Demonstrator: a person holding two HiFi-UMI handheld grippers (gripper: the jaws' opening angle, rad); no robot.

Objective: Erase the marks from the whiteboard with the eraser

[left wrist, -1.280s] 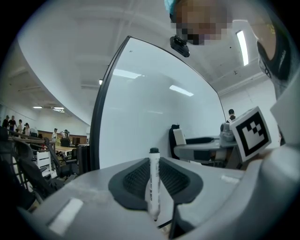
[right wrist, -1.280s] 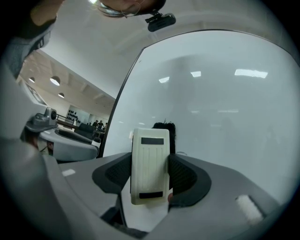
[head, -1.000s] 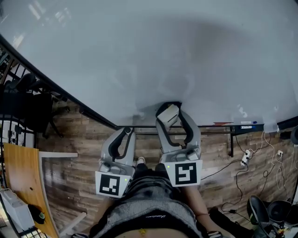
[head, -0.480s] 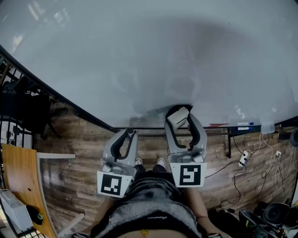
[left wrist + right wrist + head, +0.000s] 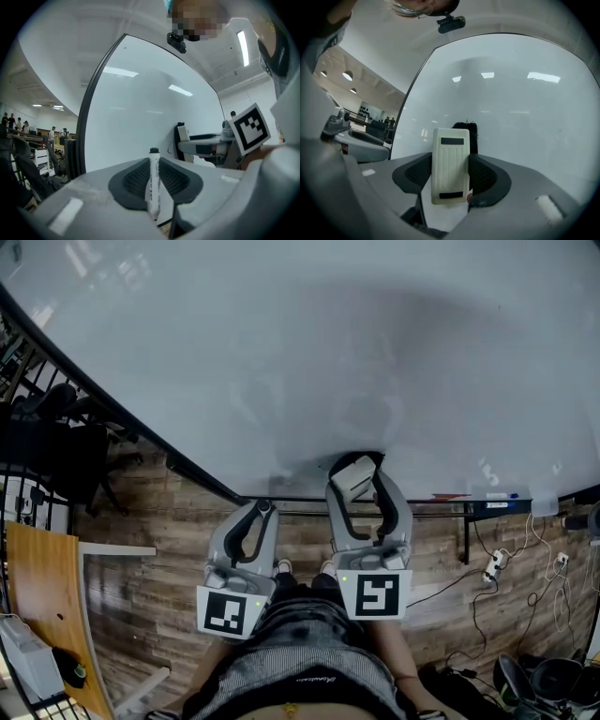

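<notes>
Grey left gripper [image 5: 262, 509] and right gripper [image 5: 355, 468] carry black-and-white marker cubes [image 5: 227, 612].

we had our left gripper [image 5: 262, 511] low, clamped on a marker [image 5: 153, 187], right gripper [image 5: 358, 469] further forward, squeezing the eraser [image 5: 450, 171]

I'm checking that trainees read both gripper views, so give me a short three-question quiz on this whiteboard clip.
1. What is clamped in the jaws of the left gripper? A a cloth, B a marker, C nothing.
2. True or false: the jaws of the right gripper are empty.
3. In the head view, which gripper reaches up to the lower edge of the whiteboard?
Key: 1 B. 2 False, they are shut on the eraser. 3 The right one.
</notes>
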